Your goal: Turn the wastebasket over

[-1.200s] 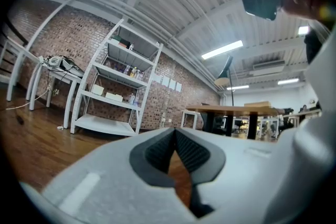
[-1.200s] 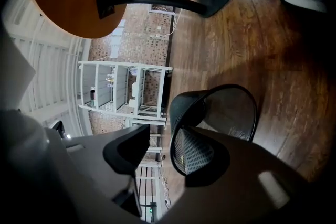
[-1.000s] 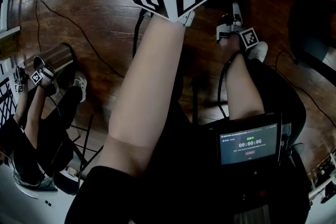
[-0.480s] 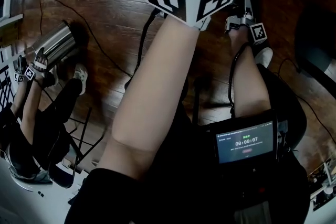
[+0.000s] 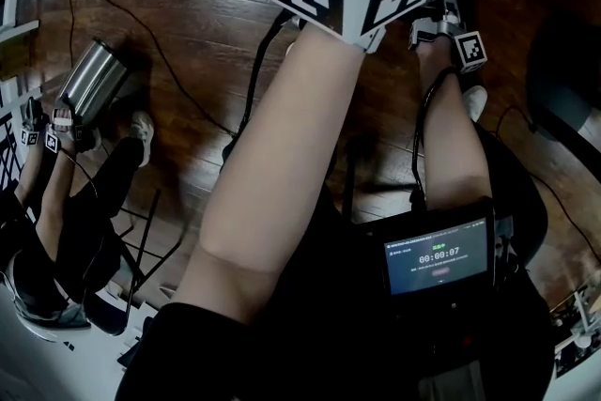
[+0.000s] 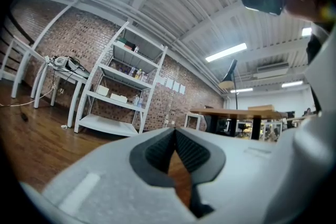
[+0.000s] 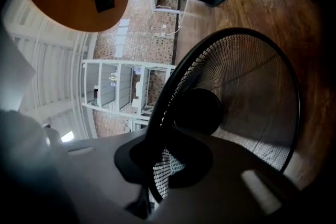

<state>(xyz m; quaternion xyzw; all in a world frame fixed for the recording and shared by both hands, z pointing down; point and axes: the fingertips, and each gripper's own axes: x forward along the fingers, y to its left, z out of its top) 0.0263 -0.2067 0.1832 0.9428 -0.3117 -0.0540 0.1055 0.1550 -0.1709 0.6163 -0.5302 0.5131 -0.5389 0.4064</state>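
Black wire mesh: the round black mesh wastebasket (image 7: 247, 92) fills the space just ahead of my right jaws. Its mouth seems turned toward me, with a dark round part that I take for its base further in, beyond the pads.
Right jaws: my right gripper (image 7: 153, 165) is closed down to almost nothing. The pads pinch the basket's thin black rim, which runs up and away from between them.
Left jaws: my left gripper (image 6: 176, 136) is closed tip to tip with nothing between the pads. Only open room and a white metal shelving rack (image 6: 118, 86) lie ahead of it, no basket.
Step in hand: I judge this to be securing the rim before swinging the basket over.
Grip: the rim is a narrow wire, so the pinch should be firm and square across it. A slanted hold could let it slide along the pads once the weight swings.
The turn: I would roll the wrist about the pinched rim until the mouth faces the brown wooden floor (image 7: 299, 2), lifting only enough for the far rim to clear.
Risk: a one-point hold on what looks a light, springy basket may let it pivot or flex, so slow is better.
Left's part: it could steady the rim opposite my right jaws if the basket begins to swing.
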